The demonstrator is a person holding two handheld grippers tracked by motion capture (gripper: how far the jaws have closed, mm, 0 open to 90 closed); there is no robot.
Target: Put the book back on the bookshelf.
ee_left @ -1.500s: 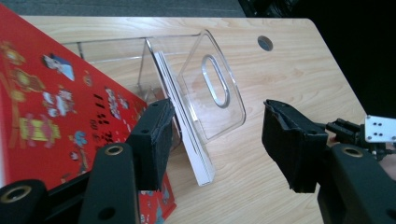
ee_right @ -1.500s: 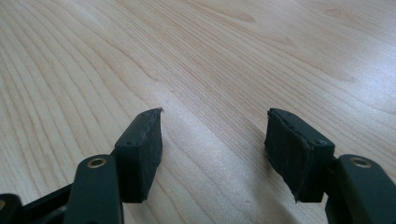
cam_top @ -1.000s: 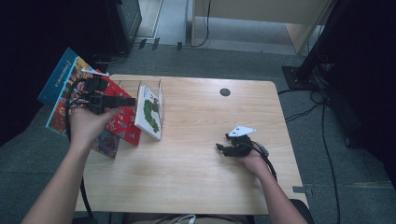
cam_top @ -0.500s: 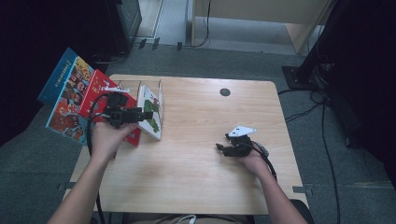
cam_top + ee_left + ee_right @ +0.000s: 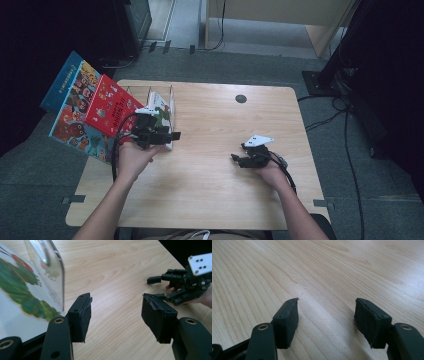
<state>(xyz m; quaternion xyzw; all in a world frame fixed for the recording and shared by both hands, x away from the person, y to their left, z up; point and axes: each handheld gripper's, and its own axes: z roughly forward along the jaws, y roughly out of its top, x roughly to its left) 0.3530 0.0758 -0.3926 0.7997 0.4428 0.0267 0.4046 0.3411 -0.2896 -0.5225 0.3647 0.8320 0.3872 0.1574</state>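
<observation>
A white picture book with a green caterpillar [image 5: 162, 107] stands in a wire book rack [image 5: 171, 95] at the table's left. In the left gripper view the same book [image 5: 22, 292] shows behind the rack's loop [image 5: 58, 270]. My left gripper [image 5: 171, 135] hovers just in front of the rack, pointing right; its jaws [image 5: 116, 302] are open with only bare wood between them. My right gripper [image 5: 236, 159] rests low on the table's right half, pointing left, also seen as the far gripper [image 5: 151, 287]. Its own jaws [image 5: 327, 301] stand open over bare wood.
A red book [image 5: 107, 105] lies on top of a larger colourful book [image 5: 75, 112]; both overhang the table's left edge. The wooden table [image 5: 220, 190] has a round cable hole [image 5: 241, 98] at the back. Cables [image 5: 345, 140] trail on the floor to the right.
My left hand has come right and down, from above the books at the left edge to beside the rack. The right hand has stayed put.
</observation>
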